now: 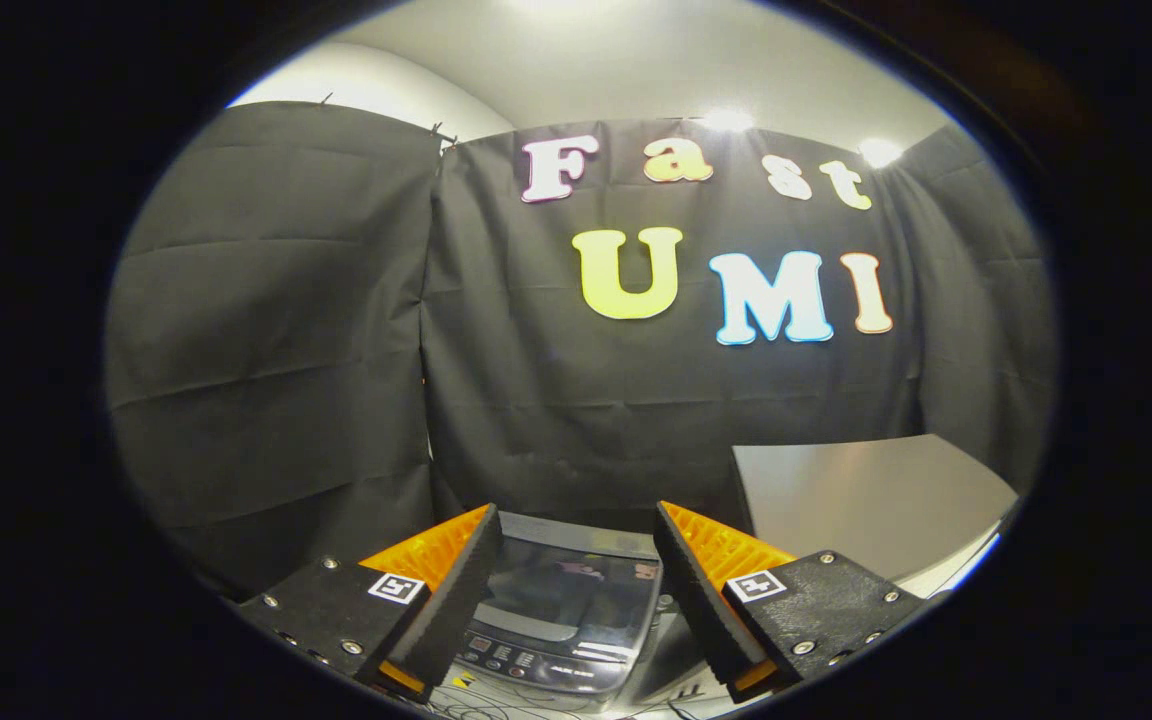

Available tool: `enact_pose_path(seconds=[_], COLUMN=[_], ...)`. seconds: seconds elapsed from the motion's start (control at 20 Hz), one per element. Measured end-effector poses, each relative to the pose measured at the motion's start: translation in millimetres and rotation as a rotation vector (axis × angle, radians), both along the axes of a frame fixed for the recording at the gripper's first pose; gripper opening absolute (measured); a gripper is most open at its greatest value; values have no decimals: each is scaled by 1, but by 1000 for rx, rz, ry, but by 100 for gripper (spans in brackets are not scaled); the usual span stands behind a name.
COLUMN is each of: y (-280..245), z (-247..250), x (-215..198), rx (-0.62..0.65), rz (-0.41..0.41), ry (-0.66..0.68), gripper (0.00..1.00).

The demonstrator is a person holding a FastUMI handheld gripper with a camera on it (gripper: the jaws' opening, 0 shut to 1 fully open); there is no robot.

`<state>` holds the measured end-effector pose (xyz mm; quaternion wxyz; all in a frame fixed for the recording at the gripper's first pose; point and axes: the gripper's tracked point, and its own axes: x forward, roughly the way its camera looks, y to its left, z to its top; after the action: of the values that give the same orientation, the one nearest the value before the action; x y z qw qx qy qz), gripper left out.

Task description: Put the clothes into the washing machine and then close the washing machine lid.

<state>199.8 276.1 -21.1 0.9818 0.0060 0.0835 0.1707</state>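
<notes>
A grey top-loading washing machine (pixel 566 600) stands below and just beyond my fingers, its dark glass lid lying flat and shut, with a control panel along its near edge. My gripper (pixel 576 535) hangs above it, open, with nothing between the two orange and black fingers (pixel 451 580). I cannot see any clothes from here.
A grey flat-topped surface (pixel 866 500) stands to the right of the machine, beside the right finger. Black cloth walls close in behind and to the left. Cables lie on the floor in front of the machine.
</notes>
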Motion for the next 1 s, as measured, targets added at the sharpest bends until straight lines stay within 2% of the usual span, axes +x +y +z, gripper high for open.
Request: enact_pose_path(seconds=[0.3,1.0], y=[-63,-199], z=[13,33], x=[-35,-103], rx=[-2,25], rz=[-37,-194], ry=[-30,-72], gripper=[94,94])
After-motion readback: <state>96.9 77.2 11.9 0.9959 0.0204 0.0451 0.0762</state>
